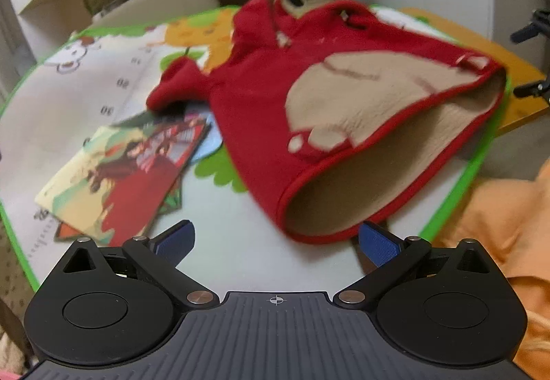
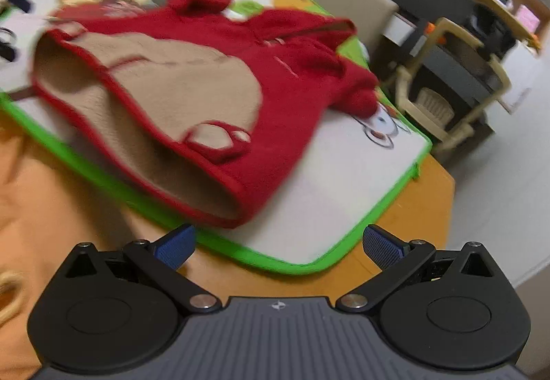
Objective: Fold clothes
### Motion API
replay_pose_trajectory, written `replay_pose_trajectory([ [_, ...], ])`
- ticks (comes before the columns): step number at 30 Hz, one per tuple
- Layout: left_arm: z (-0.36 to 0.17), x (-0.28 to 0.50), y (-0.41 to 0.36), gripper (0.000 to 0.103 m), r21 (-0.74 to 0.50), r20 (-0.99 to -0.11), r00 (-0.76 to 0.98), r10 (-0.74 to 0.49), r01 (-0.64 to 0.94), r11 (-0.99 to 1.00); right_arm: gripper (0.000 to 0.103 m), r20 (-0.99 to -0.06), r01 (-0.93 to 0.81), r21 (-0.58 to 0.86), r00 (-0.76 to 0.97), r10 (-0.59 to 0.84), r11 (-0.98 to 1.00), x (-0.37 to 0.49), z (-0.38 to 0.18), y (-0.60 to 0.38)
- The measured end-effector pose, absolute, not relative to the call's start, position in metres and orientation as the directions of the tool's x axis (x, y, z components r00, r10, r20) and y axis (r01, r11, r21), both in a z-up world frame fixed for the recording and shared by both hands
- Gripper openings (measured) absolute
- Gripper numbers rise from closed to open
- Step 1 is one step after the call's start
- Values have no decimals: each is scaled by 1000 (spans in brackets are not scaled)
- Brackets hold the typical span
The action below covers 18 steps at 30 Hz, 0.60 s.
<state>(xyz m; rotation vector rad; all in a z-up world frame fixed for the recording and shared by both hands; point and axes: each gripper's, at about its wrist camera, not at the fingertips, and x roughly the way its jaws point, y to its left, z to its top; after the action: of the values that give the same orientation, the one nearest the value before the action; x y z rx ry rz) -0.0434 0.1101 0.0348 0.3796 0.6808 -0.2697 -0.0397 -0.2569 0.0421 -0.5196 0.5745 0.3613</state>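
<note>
A small red fleece garment with a tan patch and tan lining lies spread on a green-edged play mat, its open hem gaping toward me. The same garment shows in the right wrist view, hem near the mat's front edge. My left gripper stands open just short of the hem, nothing between its blue pads. My right gripper is open too, hovering over the mat's edge below the hem, holding nothing.
A picture book lies on the mat left of the garment. Orange fabric sits at the near right, also orange fabric in the right view. The mat rests on a wooden table; a beige chair stands beyond it.
</note>
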Motion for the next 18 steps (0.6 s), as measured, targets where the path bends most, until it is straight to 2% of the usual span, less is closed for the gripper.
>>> replay_pose_trajectory([
  [2,51,-31,110,103,200,-612,776,-153,339,919,103,-561,-460,-298,793,236,836,-29,64,-256],
  [5,68,21,104,103,12,-556,799,-229,282,959,103,-500,-434,-135,806,317,891,21,96,-251],
  [7,68,68,98,103,-113,-540,804,-249,225,968,103,-543,-467,15,738,400,884,77,101,-245],
  [9,63,103,86,103,-170,-546,807,-227,159,973,103,-564,-463,58,716,412,885,98,85,-238],
  [13,30,166,64,103,-129,-610,779,-143,80,988,103,-601,-447,144,669,437,883,140,55,-225],
  [18,-3,185,68,103,-101,-719,679,-148,108,989,103,-640,-418,249,606,473,874,193,17,-209],
])
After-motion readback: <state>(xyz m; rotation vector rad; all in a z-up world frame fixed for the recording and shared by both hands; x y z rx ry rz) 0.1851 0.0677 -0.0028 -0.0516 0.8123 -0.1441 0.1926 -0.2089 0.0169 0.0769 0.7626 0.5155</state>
